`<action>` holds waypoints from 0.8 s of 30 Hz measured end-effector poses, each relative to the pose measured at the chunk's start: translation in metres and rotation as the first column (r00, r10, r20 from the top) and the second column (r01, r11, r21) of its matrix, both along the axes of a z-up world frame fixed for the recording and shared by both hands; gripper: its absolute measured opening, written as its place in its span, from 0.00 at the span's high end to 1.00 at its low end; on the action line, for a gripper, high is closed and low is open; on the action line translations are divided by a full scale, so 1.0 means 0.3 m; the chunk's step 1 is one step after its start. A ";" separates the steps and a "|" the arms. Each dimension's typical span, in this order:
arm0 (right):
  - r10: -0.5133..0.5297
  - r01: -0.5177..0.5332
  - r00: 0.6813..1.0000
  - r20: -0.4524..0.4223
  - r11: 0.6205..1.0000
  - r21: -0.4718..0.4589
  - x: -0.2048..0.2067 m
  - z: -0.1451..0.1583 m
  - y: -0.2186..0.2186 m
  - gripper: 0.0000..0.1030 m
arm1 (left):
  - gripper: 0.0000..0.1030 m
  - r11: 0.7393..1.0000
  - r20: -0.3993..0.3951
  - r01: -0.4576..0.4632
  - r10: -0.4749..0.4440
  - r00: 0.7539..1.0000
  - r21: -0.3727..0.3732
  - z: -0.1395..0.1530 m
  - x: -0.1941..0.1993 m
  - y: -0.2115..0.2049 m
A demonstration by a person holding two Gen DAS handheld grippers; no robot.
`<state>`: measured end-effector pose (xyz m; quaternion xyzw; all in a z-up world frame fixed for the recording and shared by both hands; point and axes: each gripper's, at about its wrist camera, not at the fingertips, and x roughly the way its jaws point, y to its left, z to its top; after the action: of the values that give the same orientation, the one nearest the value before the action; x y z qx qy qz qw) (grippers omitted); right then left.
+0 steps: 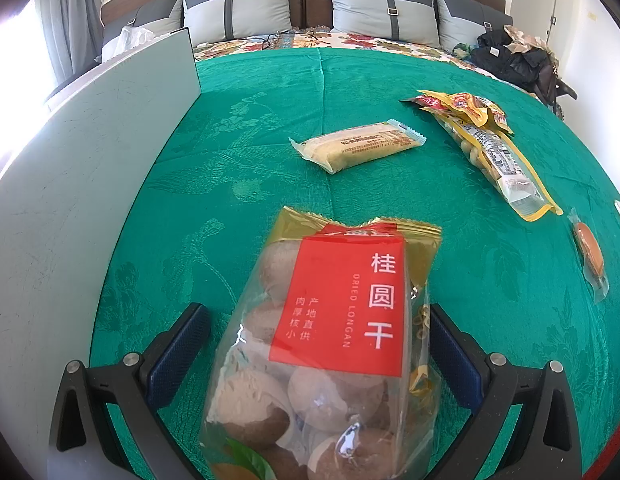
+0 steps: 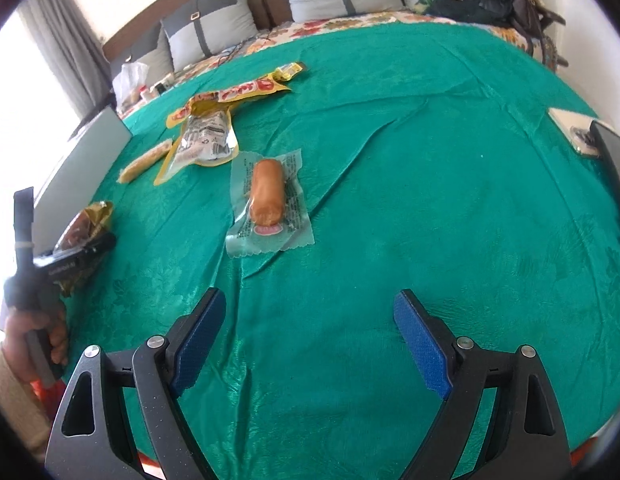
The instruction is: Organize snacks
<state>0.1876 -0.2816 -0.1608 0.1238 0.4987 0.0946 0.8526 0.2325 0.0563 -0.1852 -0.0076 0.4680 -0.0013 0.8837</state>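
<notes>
spreading across the whole field is the green bedspread (image 2: 429, 208), creased in long diagonal folds, with grey pillows (image 1: 238, 8) at the headboard and a pale flat panel (image 1: 82, 184) standing on edge along its left side; a dark heap of clothes (image 1: 513, 56) sits at the far right corner; snacks lie scattered on the spread, largest first: the dried longan bag (image 1: 325, 344), the yellow-edged nut pouch (image 1: 493, 152) with crumpled yellow wrappers (image 1: 465, 108) at its far end, the long yellow bar (image 1: 357, 146), and the small sausage packet (image 2: 266, 200); left gripper (image 1: 317, 354): fingers set wide either side of the longan bag, which rises between them with its long axis running straight out along the fingers; whether the pads (image 1: 178, 356) actually pinch it lower down cannot be told from the left view, though in the right view the bag appears carried in that tool, near the panel; right gripper (image 2: 310, 340): fingers spread wide and holding nothing, hovering over bare cloth; the relation that matters: the sausage packet lies ahead of the right fingers and a little to their left, its long axis pointing roughly away from them, tilted slightly; it is plainly nearer the right gripper than the left, so by judgement it is the right hand's next pick, with the fingers closing across its short width; the bar and nut pouch lie farther off, towards the left.
</notes>
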 end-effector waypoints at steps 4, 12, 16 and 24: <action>0.072 -0.080 0.993 -0.089 0.993 -0.090 0.151 0.043 0.088 0.15 | 0.00 1.000 -0.058 0.022 -0.022 0.998 0.003 0.012 0.019 -0.004; 0.149 -0.228 0.954 -0.259 0.923 -0.309 0.318 -0.019 0.328 0.45 | 0.38 0.995 -0.180 0.097 -0.102 0.978 -0.040 0.061 0.007 0.000; 0.138 -0.188 0.954 -0.267 0.968 -0.168 0.261 0.021 0.270 0.59 | 0.41 0.986 -0.125 0.095 -0.113 0.986 -0.138 0.098 -0.090 0.057; 0.175 -0.177 0.969 -0.172 0.984 0.007 0.096 0.208 0.267 0.59 | 0.41 0.906 -0.050 0.016 -0.041 0.998 -0.424 0.251 -0.272 0.167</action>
<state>0.2164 -0.2014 -0.0982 0.0833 0.5797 0.1568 0.7953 0.1510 0.1066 -0.1099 -0.1920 0.4819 -0.1155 0.8471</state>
